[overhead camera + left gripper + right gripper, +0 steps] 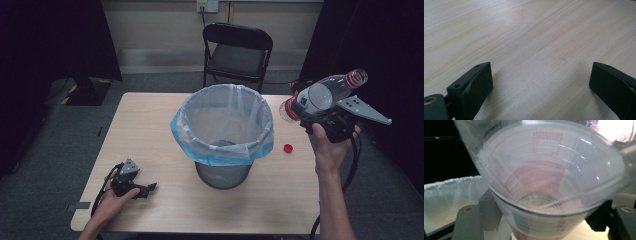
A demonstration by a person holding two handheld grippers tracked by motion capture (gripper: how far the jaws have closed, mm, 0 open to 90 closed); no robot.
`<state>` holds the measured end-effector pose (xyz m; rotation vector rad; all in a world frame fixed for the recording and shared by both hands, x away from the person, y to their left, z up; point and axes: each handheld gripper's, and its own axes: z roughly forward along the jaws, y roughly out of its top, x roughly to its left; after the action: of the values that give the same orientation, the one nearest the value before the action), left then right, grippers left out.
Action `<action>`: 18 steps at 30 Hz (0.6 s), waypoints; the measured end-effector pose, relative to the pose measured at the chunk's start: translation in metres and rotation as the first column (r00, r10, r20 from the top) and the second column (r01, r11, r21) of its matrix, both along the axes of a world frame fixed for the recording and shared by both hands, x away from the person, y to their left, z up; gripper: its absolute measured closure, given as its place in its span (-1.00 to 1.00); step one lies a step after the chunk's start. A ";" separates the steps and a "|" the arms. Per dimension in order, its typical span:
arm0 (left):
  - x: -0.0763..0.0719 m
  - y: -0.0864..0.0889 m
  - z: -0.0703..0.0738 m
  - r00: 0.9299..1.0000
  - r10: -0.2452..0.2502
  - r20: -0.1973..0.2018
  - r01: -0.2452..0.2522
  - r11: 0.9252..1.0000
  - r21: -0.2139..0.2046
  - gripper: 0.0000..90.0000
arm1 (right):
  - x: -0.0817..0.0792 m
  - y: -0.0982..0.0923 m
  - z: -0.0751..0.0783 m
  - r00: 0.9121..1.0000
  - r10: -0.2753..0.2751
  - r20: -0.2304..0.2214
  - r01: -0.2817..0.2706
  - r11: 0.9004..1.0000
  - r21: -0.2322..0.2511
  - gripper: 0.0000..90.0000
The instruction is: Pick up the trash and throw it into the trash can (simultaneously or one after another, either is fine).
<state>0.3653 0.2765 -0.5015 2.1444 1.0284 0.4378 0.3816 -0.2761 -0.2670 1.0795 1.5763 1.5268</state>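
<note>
clear plastic bottle [322, 95], red cap, tilted

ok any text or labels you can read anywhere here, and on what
None can be read.
Bottle held in the right gripper: red print on its label, too blurred to read.
Wall socket plate: too small to tell any marking.
</note>
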 end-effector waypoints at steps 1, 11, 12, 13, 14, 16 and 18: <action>0.000 0.000 0.000 1.000 0.000 0.000 0.000 1.000 0.000 -0.90 | 0.001 0.001 0.002 1.000 0.002 0.006 -0.002 1.000 0.004 -0.35; 0.000 0.000 0.000 1.000 0.000 0.000 0.000 1.000 0.001 -0.90 | 0.007 0.011 0.022 0.996 0.049 0.074 -0.053 0.997 0.052 -0.35; 0.000 0.000 0.000 1.000 0.002 -0.002 -0.002 1.000 -0.003 -0.90 | 0.007 0.013 0.024 0.995 0.058 0.081 -0.062 0.997 0.049 -0.35; 0.000 0.000 0.000 1.000 0.000 0.000 0.000 1.000 0.001 -0.90 | 0.007 0.015 0.026 0.994 0.069 0.086 -0.073 0.996 0.047 -0.35; 0.000 0.000 0.000 1.000 0.001 0.000 -0.001 1.000 0.000 -0.90 | 0.007 0.017 0.028 0.993 0.079 0.092 -0.084 0.996 0.042 -0.35; 0.000 0.000 0.000 1.000 0.002 -0.002 -0.002 1.000 -0.003 -0.90 | 0.008 0.021 0.032 0.990 0.099 0.101 -0.104 0.993 0.050 -0.35; 0.000 0.000 0.000 1.000 0.001 -0.002 -0.001 1.000 -0.003 -0.90 | 0.009 0.025 0.035 0.987 0.117 0.109 -0.123 0.991 0.057 -0.35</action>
<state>0.3652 0.2764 -0.5016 2.1422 1.0312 0.4346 0.3905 -0.2508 -0.2320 0.9367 1.5534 1.6965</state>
